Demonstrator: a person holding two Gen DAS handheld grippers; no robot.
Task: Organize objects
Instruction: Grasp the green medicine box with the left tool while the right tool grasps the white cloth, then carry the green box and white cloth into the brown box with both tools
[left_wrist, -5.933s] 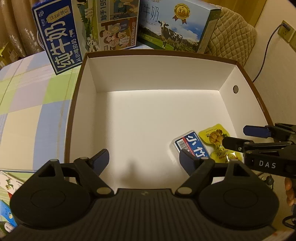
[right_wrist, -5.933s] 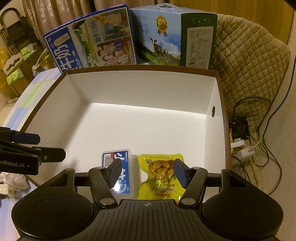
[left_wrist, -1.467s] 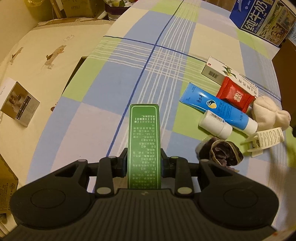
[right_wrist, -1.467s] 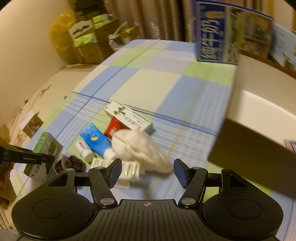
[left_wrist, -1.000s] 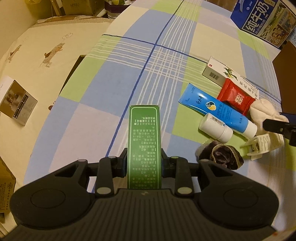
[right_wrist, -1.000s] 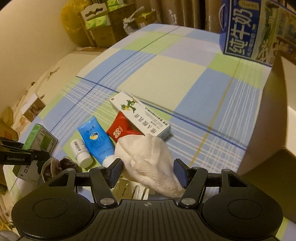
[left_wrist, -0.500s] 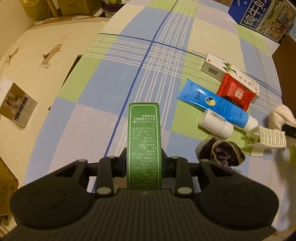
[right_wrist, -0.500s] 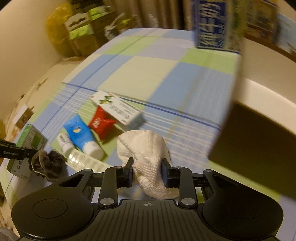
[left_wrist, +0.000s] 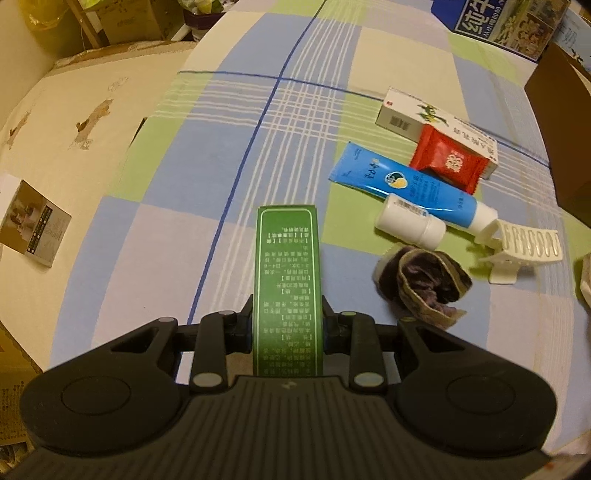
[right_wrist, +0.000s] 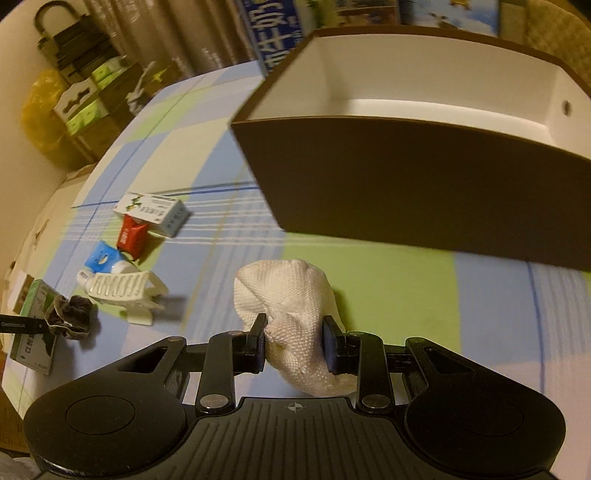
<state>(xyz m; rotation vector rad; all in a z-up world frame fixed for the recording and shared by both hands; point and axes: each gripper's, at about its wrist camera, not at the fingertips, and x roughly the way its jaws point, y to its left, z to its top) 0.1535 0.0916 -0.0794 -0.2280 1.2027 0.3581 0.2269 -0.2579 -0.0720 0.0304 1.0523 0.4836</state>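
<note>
Brown box (right_wrist: 424, 184) floor hid behind near wall; contents unseen. Milk carton (left_wrist: 498, 22) cropped at top edge. White cloth (right_wrist: 291, 317) underside hid behind right gripper (right_wrist: 294, 343).

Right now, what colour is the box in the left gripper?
Green box, pale printed text; left wrist view shows it best.

Tongs (right_wrist: 294, 349) pinching white cloth (right_wrist: 291, 317), brown box (right_wrist: 424, 184)

Checked tablecloth (left_wrist: 303, 122) carries a blue tube (left_wrist: 402, 186), white bottle (left_wrist: 410, 226), perhaps a scrunchie (left_wrist: 424, 284).
</note>
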